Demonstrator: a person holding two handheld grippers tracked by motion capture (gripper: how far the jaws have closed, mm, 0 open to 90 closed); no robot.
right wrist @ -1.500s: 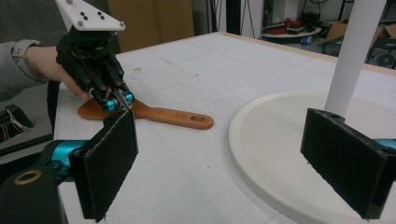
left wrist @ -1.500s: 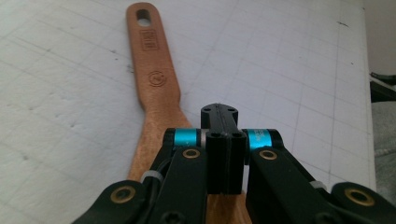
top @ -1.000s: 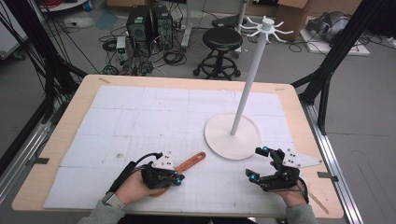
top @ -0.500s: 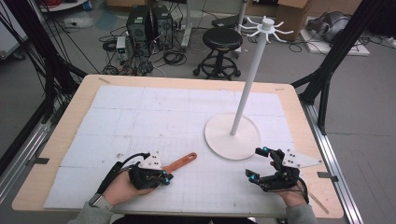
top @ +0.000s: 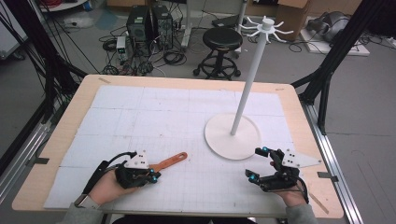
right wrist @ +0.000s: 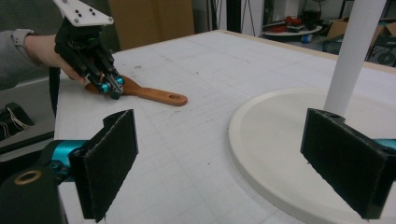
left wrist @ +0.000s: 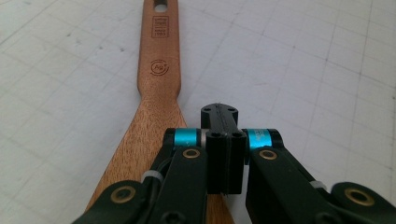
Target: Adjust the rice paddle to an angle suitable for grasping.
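The wooden spatula (top: 169,162) lies flat on the white gridded mat of the table (top: 65,135), near the front edge on the person's left, its handle with the hanging hole pointing toward the white stand (top: 232,136). The left claw (top: 150,176) sits right over the wide blade end. In the left gripper view its 2 jaws are pressed fully together, and the blade (left wrist: 140,135) passes under and beside them rather than between them, so it has hold of nothing that I can see. The right claw (top: 261,163) rests near the front right of the table, just beside the stand's round base, jaws spread wide and empty.

As I read it, the step in hand is getting a hold on the spatula. To do that well, I think the left claw should first open, then come down with 1 pad on each long edge of the neck, where the wood narrows. The piece lies flush on the mat, so a low, level approach will likely beat a steep one. A shut claw pushing on the blade could simply skid it across the mat.
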